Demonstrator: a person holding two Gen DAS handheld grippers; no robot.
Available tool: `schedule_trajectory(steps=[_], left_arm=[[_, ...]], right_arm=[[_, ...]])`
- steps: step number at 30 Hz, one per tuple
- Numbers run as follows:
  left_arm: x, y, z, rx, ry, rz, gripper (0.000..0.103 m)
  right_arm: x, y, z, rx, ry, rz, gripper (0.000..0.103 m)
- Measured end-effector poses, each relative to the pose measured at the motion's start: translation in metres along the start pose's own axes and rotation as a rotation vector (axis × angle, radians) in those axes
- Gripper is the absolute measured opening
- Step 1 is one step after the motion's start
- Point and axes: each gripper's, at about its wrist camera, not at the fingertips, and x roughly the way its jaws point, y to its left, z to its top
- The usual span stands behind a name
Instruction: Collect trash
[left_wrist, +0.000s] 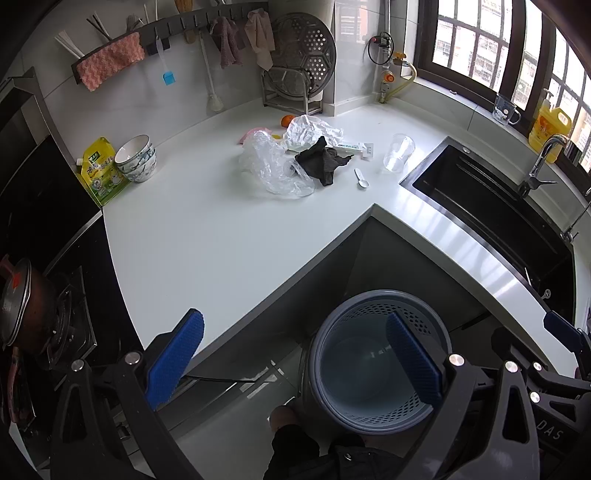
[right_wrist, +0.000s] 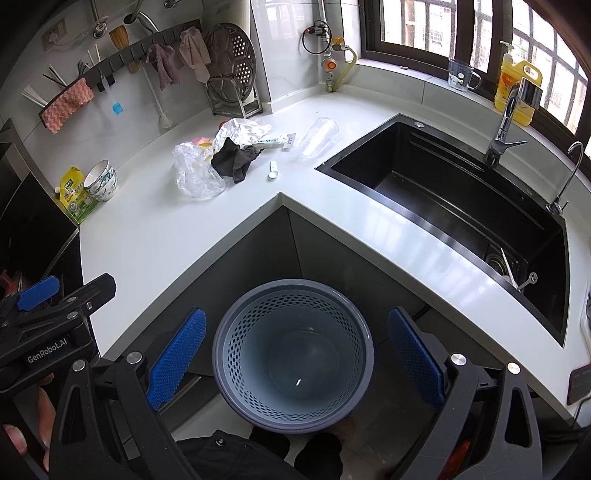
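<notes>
A heap of trash lies at the back of the white L-shaped counter (left_wrist: 207, 236): a clear plastic bag (left_wrist: 271, 164), a crumpled white bag (left_wrist: 310, 129), a black rag (left_wrist: 323, 158), a tube (left_wrist: 349, 148), a white plastic spoon (left_wrist: 362, 180) and a clear cup (left_wrist: 398, 152) lying on its side. The same heap shows in the right wrist view, with the black rag (right_wrist: 232, 158) and cup (right_wrist: 319, 136). A grey perforated bin (right_wrist: 293, 354) stands empty on the floor in the counter's inner corner. My left gripper (left_wrist: 295, 354) and right gripper (right_wrist: 295, 358) both hang open above the bin (left_wrist: 376, 362), holding nothing.
A black sink (right_wrist: 461, 199) with a faucet (right_wrist: 506, 122) fills the right counter. Stacked bowls (left_wrist: 136, 157) and a yellow pouch (left_wrist: 99, 170) sit at the left, next to a stove with a pot (left_wrist: 22, 306). A yellow bottle (right_wrist: 519, 92) and glass mug (right_wrist: 460, 74) stand on the windowsill.
</notes>
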Motion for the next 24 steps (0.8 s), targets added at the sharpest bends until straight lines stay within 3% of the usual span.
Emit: schedule_trajectory(steps=[12, 24], left_arm=[[0.002, -0.010, 0.003, -0.006, -0.001, 0.010, 0.097], [0.008, -0.001, 0.000, -0.106, 0.011, 0.076, 0.097]], right_arm=[[0.003, -0.008, 0.004, -0.004, 0.003, 0.018, 0.094], [0.033, -0.030, 0.011, -0.045, -0.002, 0.096, 0.094]])
